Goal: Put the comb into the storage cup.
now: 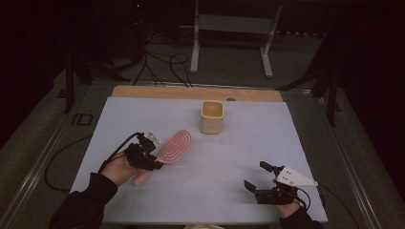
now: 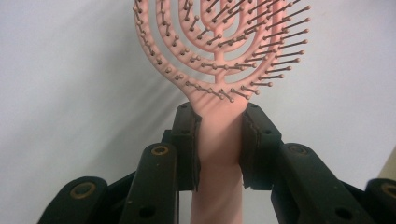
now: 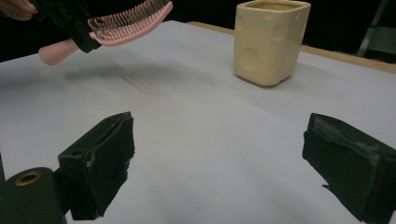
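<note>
A pink vented hairbrush (image 1: 175,145) hangs above the white sheet, bristles up. My left gripper (image 1: 156,164) is shut on its handle just below the head, and in the left gripper view both black pads (image 2: 187,140) press the pink handle (image 2: 218,154). The right gripper view has the brush (image 3: 122,21) at upper left, lifted off the surface, its shadow below. A cream square cup (image 1: 212,116) stands upright toward the back of the sheet, right of the brush (image 3: 270,39). At the front right my right gripper (image 1: 257,175) rests low, open, with nothing between its fingers.
The white sheet (image 1: 239,148) covers the table, with a wooden strip (image 1: 157,91) at its far edge. Beyond it are cables (image 1: 162,62) on the floor and a white frame leg (image 1: 195,47). A cable (image 1: 62,157) trails off the left side.
</note>
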